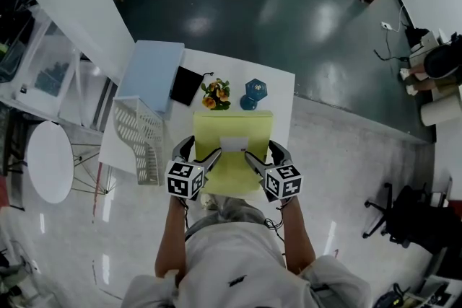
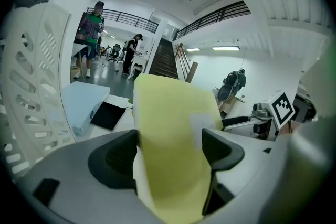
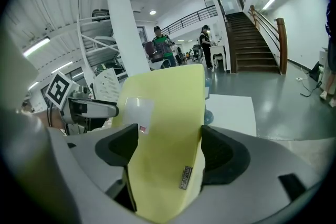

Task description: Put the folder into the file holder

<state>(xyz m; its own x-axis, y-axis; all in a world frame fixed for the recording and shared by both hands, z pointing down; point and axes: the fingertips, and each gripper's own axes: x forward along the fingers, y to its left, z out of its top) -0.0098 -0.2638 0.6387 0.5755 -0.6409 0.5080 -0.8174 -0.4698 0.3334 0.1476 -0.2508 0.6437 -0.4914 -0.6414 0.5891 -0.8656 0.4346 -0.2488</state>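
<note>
Head view: left tongs (image 1: 200, 153) and right tongs (image 1: 264, 154) clamp yellow folder (image 1: 232, 125) (label (image 1: 233, 143) illegible).

Left claw (image 1: 202, 152) and right claw (image 1: 265, 154) clamp the pale yellow folder (image 1: 232, 135) beside the white slotted file holder (image 1: 139, 135).

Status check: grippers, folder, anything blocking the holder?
Left gripper and right gripper both shut on the folder. Folder not yet in the holder, which sits to its left. Nothing between them; flowers lie beyond the folder.
</note>
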